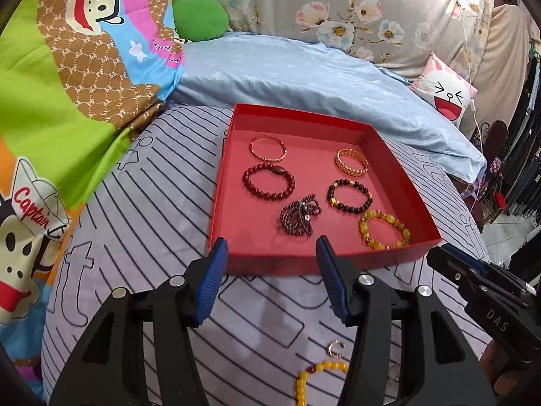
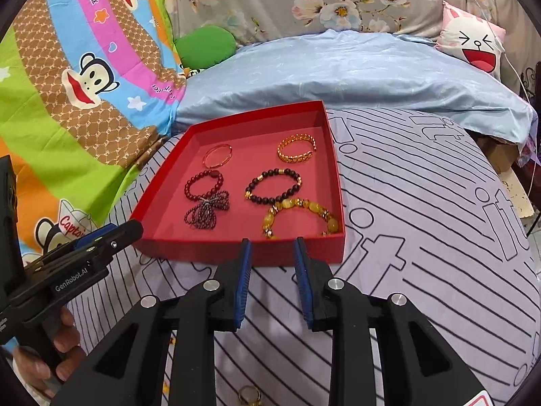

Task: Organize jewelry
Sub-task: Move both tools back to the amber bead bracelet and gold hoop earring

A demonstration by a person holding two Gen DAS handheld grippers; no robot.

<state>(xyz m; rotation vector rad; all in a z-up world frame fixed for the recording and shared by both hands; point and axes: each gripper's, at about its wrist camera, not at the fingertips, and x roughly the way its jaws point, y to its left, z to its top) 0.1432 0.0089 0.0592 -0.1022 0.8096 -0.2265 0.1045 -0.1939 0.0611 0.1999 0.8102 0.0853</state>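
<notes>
A red tray (image 1: pixel 399 250) (image 2: pixel 236 253) lies on the striped bedspread and holds several bracelets: a thin gold bangle (image 1: pixel 267 148), a gold chain cuff (image 1: pixel 351 162), a dark red bead bracelet (image 1: pixel 268 182), a black-and-gold bead bracelet (image 1: pixel 350 196), an amber bead bracelet (image 1: pixel 384 229) and a bunched dark bead strand (image 1: pixel 300 215). My left gripper (image 1: pixel 270 250) is open and empty just before the tray's near wall. My right gripper (image 2: pixel 272 247) is open and empty at the tray's near wall. A yellow bead bracelet (image 1: pixel 314 379) and a small gold ring (image 1: pixel 335 347) lie on the bedspread under my left gripper.
A gold ring (image 2: pixel 249 395) lies on the bedspread below my right gripper. A blue pillow (image 1: pixel 304 71) lies behind the tray, a cartoon blanket (image 1: pixel 67 84) to the left and a bunny cushion (image 1: pixel 446 91) to the far right. The bed edge drops off at right.
</notes>
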